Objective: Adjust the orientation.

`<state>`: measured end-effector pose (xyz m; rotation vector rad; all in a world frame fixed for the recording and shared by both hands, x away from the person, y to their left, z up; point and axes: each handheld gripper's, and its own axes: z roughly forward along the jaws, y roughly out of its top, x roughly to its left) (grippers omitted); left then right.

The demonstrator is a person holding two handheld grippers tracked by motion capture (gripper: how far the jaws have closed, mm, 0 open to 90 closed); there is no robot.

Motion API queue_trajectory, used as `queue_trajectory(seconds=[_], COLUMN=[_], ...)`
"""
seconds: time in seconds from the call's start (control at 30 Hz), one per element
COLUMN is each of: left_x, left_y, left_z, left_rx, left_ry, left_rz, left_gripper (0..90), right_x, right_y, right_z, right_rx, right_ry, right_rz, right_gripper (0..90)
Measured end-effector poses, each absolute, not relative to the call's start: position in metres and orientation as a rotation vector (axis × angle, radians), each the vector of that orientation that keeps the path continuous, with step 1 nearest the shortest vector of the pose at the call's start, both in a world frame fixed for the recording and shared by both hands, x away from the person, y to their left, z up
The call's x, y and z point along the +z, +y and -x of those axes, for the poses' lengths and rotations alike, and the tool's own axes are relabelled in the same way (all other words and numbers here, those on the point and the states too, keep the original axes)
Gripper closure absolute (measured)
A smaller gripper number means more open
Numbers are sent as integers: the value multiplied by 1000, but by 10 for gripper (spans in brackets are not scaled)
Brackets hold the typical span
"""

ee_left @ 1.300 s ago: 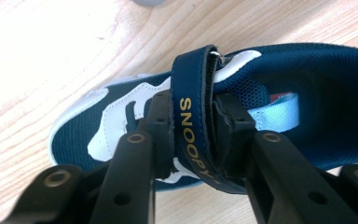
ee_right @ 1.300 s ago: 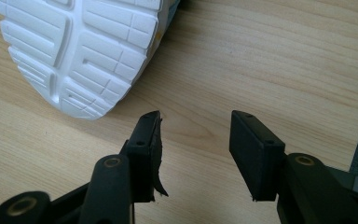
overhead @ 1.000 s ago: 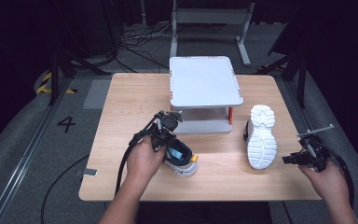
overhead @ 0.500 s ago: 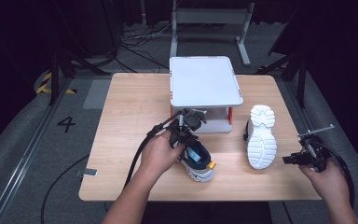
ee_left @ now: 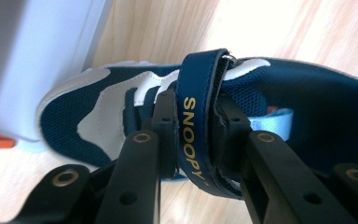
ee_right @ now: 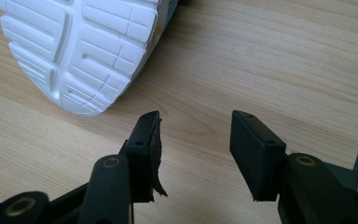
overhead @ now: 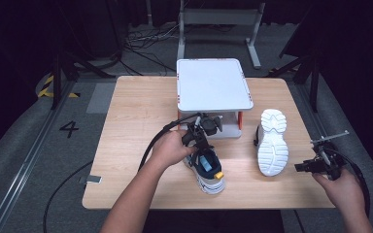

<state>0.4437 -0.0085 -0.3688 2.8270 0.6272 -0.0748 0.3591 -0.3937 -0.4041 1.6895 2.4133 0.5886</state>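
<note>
A dark blue and white shoe (overhead: 208, 169) stands on the wooden table (overhead: 136, 121), just in front of the white stand. My left gripper (overhead: 199, 145) reaches down onto its top. In the left gripper view my gripper (ee_left: 196, 130) has the shoe's blue strap (ee_left: 196, 93), marked SNOOPY, between its pads, which lie against it on both sides. These jaws have just been opening a little. A second shoe (overhead: 272, 141) lies sole up at the right, its white sole (ee_right: 79, 46) showing. My right gripper (overhead: 302, 167) hovers open beside it, with nothing between its fingers (ee_right: 196, 126).
A white raised stand (overhead: 212, 83) on orange legs sits at the table's back centre, its edge (ee_left: 28, 60) right next to the blue shoe's toe. Cables trail from both grippers. Dark floor and metal frames surround the table.
My left hand has carried the blue shoe to the right, from the table's front left toward the middle below the stand. The right hand and the white-soled shoe have stayed put.
</note>
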Motion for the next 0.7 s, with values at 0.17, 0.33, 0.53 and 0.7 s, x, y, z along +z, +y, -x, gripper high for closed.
queue_trajectory(seconds=[0.17,0.33,0.53,0.7], left_x=[-361,-339,-331,-347], left_y=[-1,6,-1,-17], left_z=[-435,-410,-370,-353], left_rx=[-50,23,6,-92], left_ry=[734,808,860,844], left_rz=[-2752,-2659,-2632,-2645], left_gripper=[471,468,472,480], right_x=[-405,-403,-403,-402], right_y=[-392,-388,-380,-375], right_z=[-361,-365,-371,-375], right_rx=[582,593,593,606], right_ry=[2421,2426,2452,2469], right_rz=[-1685,-1672,-1642,-1619], right_gripper=[535,534,530,530])
